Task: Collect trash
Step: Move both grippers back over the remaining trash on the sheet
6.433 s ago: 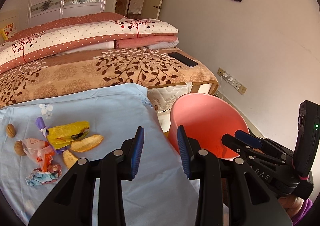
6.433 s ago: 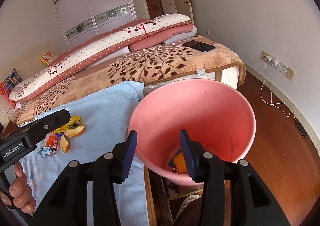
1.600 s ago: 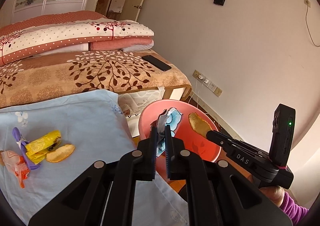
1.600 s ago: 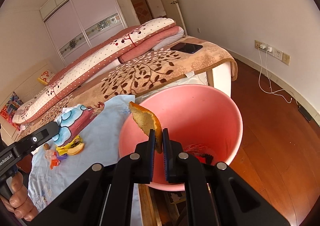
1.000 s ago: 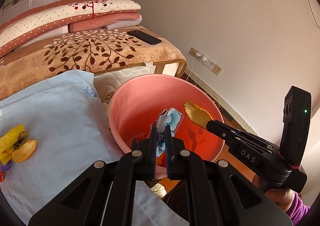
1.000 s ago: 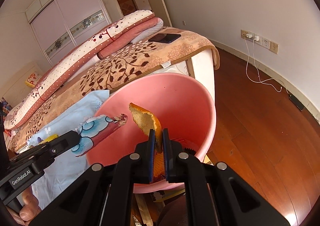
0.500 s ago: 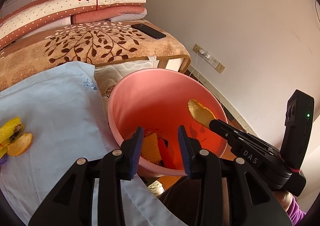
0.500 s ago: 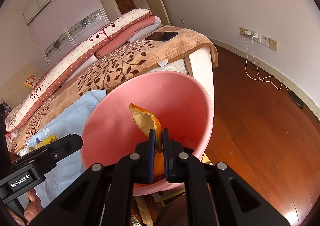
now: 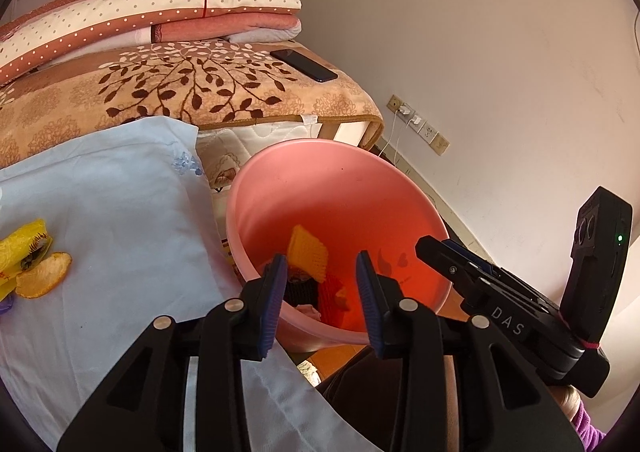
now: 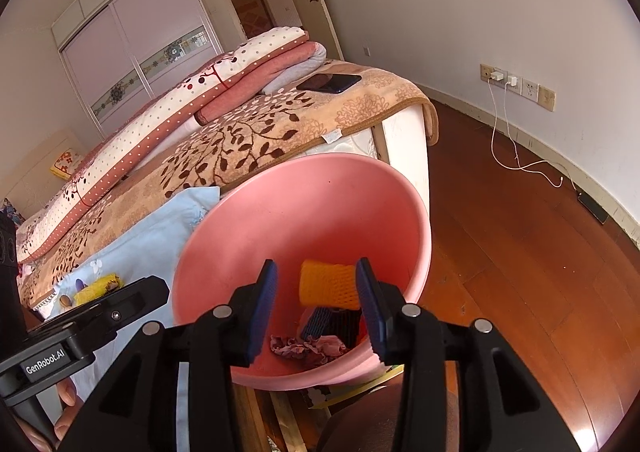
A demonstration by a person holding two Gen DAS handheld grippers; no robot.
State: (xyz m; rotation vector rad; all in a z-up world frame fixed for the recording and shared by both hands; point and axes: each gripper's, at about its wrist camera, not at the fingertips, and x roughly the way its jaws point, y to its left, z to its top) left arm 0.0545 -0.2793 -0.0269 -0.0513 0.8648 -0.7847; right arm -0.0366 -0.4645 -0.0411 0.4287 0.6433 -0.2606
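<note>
Peel gone from right gripper (image 10: 316, 292), jaws opening; left gripper (image 9: 322, 298) released over basin (image 9: 256, 188).

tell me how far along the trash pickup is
Partly done. The pink bin already holds an orange foam net and crumpled wrappers. The left gripper is open and empty; the right gripper is opening with nothing between its jaws. Left: the orange peel and yellow wrapper on the blue cloth.

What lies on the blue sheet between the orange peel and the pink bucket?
Nothing: in the left wrist view the blue sheet is bare between the orange peel and the pink bucket.
</note>
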